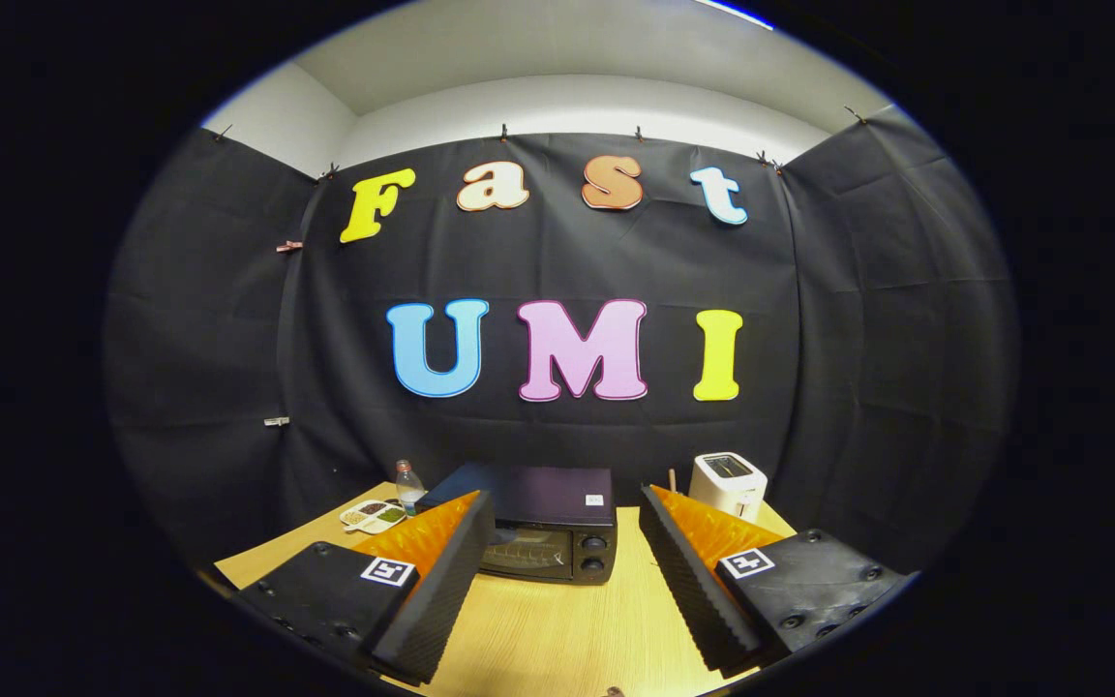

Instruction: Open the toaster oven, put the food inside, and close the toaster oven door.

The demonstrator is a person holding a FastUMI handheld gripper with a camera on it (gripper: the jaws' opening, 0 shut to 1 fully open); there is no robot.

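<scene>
Black oven [548, 528] sits beyond my claw [567, 590], door shut. Fingers spread wide, holding nothing. Any approach wants to stay square to that door.

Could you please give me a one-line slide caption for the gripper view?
Open gripper faces the closed toaster oven on the wooden table, with a white toaster and snack tray alongside.

Even, bright overhead light falls on the bench [557, 620] between the fingers [441, 581], sharp and glare-free. Soft shadows lie under them. Fisheye bending curves the wall beyond.
</scene>
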